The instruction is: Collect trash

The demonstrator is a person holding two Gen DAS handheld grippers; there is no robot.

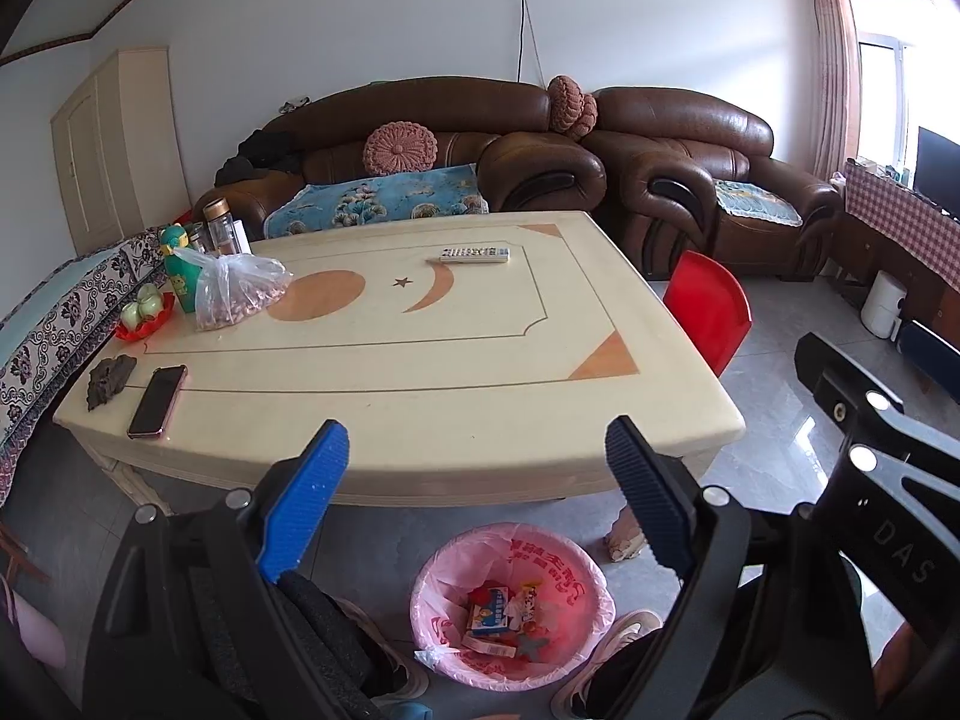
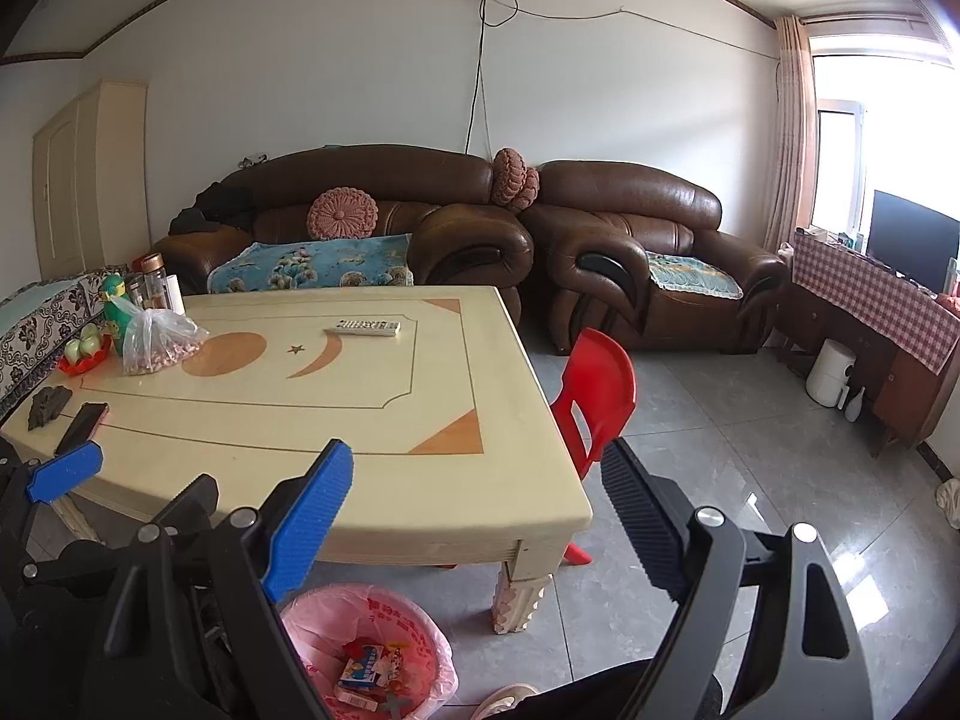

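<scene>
A trash bin lined with a pink bag (image 1: 567, 552) stands on the floor in front of the cream table (image 1: 420, 372); it also shows in the right wrist view (image 2: 312, 615). Several wrappers and small boxes (image 1: 495, 606) lie inside it. My left gripper (image 1: 477, 480) is open and empty, held above the bin at the table's near edge. My right gripper (image 2: 474, 492) is open and empty, above the table's near right corner. The left gripper's blue pad (image 2: 63, 471) shows at the left of the right wrist view.
On the table are a phone (image 1: 157, 401), a dark lump (image 1: 111, 381), a clear bag of nuts (image 1: 237, 294), a green bottle (image 1: 180, 279), a red dish of fruit (image 1: 144, 315) and a remote (image 1: 475, 254). A red chair (image 1: 711, 306) stands at the right. Brown sofas (image 1: 456, 150) are behind.
</scene>
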